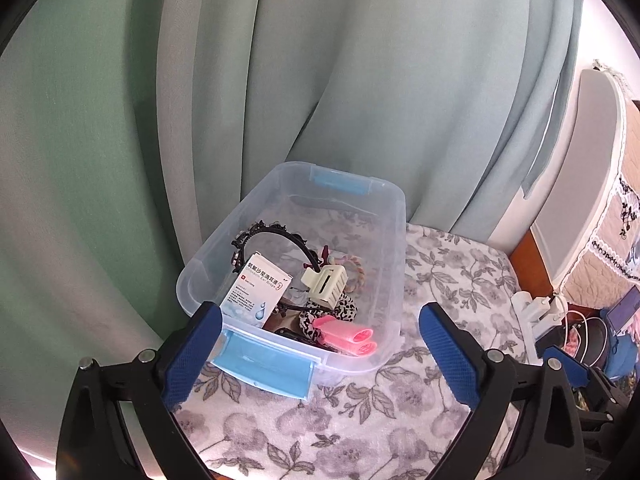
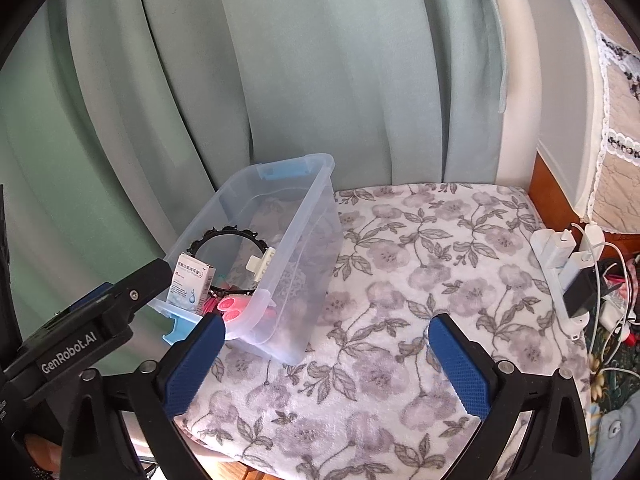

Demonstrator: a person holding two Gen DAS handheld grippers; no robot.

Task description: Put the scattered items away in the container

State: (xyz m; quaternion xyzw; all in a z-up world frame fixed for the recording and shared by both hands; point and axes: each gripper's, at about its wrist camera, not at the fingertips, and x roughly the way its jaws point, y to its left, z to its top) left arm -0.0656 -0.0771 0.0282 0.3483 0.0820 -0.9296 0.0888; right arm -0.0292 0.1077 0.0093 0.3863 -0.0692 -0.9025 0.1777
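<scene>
A clear plastic container (image 1: 394, 216) with blue latches stands on a floral blanket (image 1: 452, 276). Inside lie a white medicine box (image 1: 258, 294), a black headband (image 1: 276, 234), a cream hair claw (image 1: 325, 286), pink hair rollers (image 1: 348, 334) and a leopard-print scrunchie. My left gripper (image 1: 320, 320) hangs open just in front of the container's near end, nothing between its blue pads. My right gripper (image 2: 326, 332) is open over the blanket (image 2: 420, 248) to the right of the container (image 2: 304, 216), holding nothing. The left gripper's black body (image 2: 92, 316) shows at the right wrist view's left edge.
Green curtains (image 1: 280, 80) hang right behind the container. A white power strip (image 2: 560, 256) with chargers and cables lies off the blanket's right edge. A lace-covered white appliance (image 1: 592, 168) stands at the far right. The wooden edge shows under the blanket's near side.
</scene>
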